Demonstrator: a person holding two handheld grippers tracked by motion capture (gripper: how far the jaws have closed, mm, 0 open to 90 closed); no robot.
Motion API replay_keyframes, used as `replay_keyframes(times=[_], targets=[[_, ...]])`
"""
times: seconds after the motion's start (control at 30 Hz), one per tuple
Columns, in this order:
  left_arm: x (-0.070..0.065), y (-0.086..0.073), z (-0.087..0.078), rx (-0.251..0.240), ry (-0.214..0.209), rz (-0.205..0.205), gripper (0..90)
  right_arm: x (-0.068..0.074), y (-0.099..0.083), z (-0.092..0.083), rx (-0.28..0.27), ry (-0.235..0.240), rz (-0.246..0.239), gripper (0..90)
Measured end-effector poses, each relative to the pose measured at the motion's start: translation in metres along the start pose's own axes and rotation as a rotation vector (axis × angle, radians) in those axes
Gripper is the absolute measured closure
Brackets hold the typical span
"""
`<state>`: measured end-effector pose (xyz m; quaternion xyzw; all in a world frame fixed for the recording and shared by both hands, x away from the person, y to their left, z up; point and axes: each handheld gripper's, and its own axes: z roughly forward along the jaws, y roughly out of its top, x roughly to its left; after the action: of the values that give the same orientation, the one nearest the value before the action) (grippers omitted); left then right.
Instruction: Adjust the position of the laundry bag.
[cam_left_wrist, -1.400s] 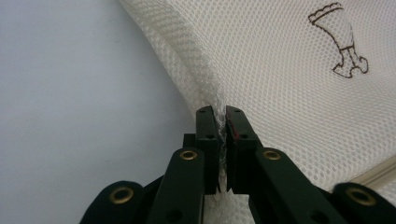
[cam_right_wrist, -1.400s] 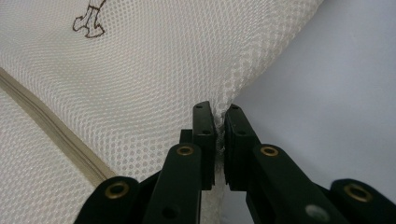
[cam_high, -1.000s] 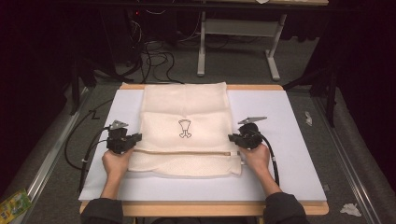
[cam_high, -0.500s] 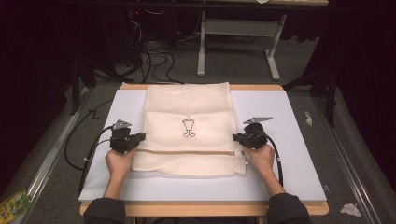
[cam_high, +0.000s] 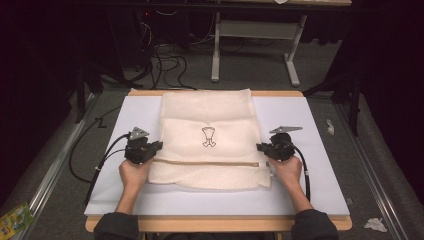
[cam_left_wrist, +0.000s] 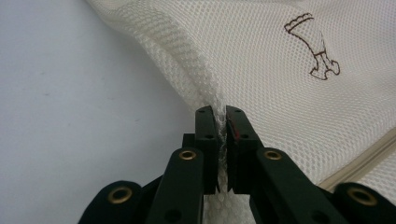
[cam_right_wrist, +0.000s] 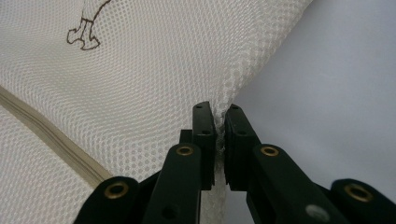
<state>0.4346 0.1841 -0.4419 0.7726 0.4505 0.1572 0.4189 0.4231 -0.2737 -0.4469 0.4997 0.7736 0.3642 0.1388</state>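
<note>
We see a cream mesh bag (cam_high: 210, 140) lying flat in the middle of the white desk (cam_high: 310, 200), its zip band (cam_high: 210, 162) running across near the front. The left tool (cam_high: 152, 149) is clamped on the bag's left edge, the right tool (cam_high: 261, 148) on its right edge — mesh pinched between both pairs of jaws.

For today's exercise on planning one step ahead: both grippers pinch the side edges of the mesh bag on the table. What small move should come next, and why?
Probably carry both edges forward together to fold the near part over. The left gripper and right gripper are each shut on a side edge of the mesh bag, level with each other just beyond the zip, and the bag's far part already lies flat.
</note>
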Motion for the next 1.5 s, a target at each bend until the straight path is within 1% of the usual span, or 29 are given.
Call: replay_keyframes(times=[0.03,0.1,0.13,0.2,0.27,0.33,0.4,0.47,0.53,0.6,0.7,0.77,0.8,0.93,1.03,1.1,1.17,1.3,1.33,1.4,1.5], targets=[[-0.002,0.000,0.001,-0.002,-0.008,0.003,84.9,-0.003,-0.002,-0.002,-0.006,-0.001,0.003,86.0],[-0.003,0.000,0.002,0.000,-0.012,0.003,84.9,-0.004,-0.003,-0.003,-0.007,-0.002,0.011,86.0],[-0.005,0.001,0.002,0.007,-0.010,0.007,84.7,-0.007,-0.005,-0.005,-0.011,-0.002,0.013,85.9],[-0.006,0.002,0.002,0.000,-0.010,0.007,84.5,-0.008,-0.006,-0.007,-0.016,0.000,0.017,85.9],[-0.008,0.004,0.004,0.002,-0.014,0.008,84.2,-0.010,-0.008,-0.008,-0.023,0.003,0.020,85.7],[-0.013,0.007,0.005,0.006,-0.013,0.025,84.1,-0.014,-0.010,-0.010,-0.026,0.005,0.031,85.6],[-0.014,0.007,0.006,0.003,-0.016,0.023,84.2,-0.015,-0.011,-0.011,-0.032,0.004,0.032,85.6],[-0.017,0.008,0.009,0.007,-0.028,0.020,84.2,-0.018,-0.013,-0.014,-0.037,0.000,0.045,85.6],[-0.020,0.009,0.012,0.013,-0.032,0.027,84.1,-0.022,-0.016,-0.017,-0.041,-0.003,0.054,85.6],[-0.023,0.010,0.015,0.003,-0.049,0.016,84.1,-0.026,-0.019,-0.022,-0.049,-0.009,0.063,85.6],[-0.025,0.011,0.019,0.009,-0.046,0.019,84.1,-0.029,-0.021,-0.025,-0.052,-0.012,0.065,85.5],[-0.029,0.013,0.022,0.004,-0.056,0.015,84.1,-0.031,-0.024,-0.028,-0.055,-0.022,0.070,85.5],[-0.030,0.014,0.023,0.009,-0.057,0.018,84.1,-0.032,-0.025,-0.029,-0.056,-0.026,0.068,85.5],[-0.034,0.017,0.025,0.006,-0.064,0.021,84.1,-0.035,-0.030,-0.033,-0.059,-0.025,0.077,85.5],[-0.037,0.018,0.027,0.009,-0.068,0.030,84.0,-0.040,-0.034,-0.035,-0.055,-0.029,0.083,85.3],[-0.039,0.018,0.028,0.003,-0.071,0.026,83.7,-0.043,-0.036,-0.037,-0.059,-0.033,0.082,85.3],[-0.039,0.017,0.030,0.018,-0.072,0.023,83.6,-0.043,-0.037,-0.037,-0.060,-0.032,0.088,85.2],[-0.041,0.015,0.029,0.029,-0.068,0.046,83.1,-0.043,-0.039,-0.038,-0.053,-0.032,0.084,84.9],[-0.042,0.013,0.029,0.038,-0.067,0.052,82.9,-0.042,-0.041,-0.037,-0.047,-0.032,0.089,84.7],[-0.042,0.013,0.029,0.043,-0.066,0.054,82.5,-0.043,-0.041,-0.036,-0.047,-0.031,0.088,84.6],[-0.043,0.011,0.029,0.065,-0.064,0.058,82.1,-0.043,-0.043,-0.035,-0.039,-0.031,0.090,84.2]])
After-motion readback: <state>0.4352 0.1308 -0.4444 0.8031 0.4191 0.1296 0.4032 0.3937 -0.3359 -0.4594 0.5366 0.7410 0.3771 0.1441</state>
